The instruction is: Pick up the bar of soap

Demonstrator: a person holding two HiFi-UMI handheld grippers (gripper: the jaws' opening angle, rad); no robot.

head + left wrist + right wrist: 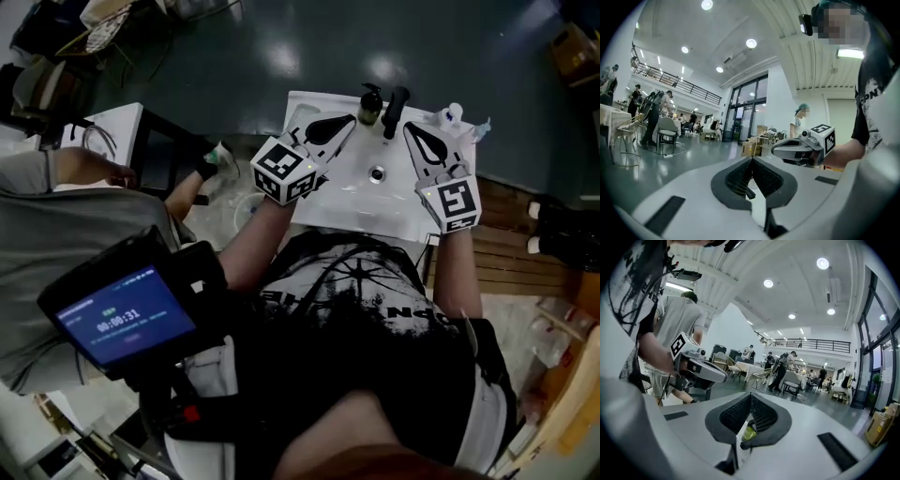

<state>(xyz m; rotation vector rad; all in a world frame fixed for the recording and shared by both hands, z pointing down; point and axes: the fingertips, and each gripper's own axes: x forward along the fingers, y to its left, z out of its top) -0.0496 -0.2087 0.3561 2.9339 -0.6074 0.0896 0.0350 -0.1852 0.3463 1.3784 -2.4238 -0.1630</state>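
I stand at a white sink (347, 202) with both grippers held level above it, jaws pointing away from me. My left gripper (351, 119) hangs over the basin's left side, shut with nothing in it. Over the right side, my right gripper (410, 127) is also shut and empty. In the left gripper view the left gripper (751, 160) has its dark pads together, and the right gripper's body (801, 149) shows beyond. The right gripper (750, 396) likewise has its pads together, with a yellow-green bottle (749, 432) showing below them. I cannot make out a bar of soap in any view.
A dark soap dispenser (370, 103) and a black faucet (396, 111) stand at the sink's back rim, a clear plastic item (455, 117) at its back right corner. A seated person (66, 216) is at left, a wooden pallet (502, 253) at right. A phone (127, 314) shows a timer.
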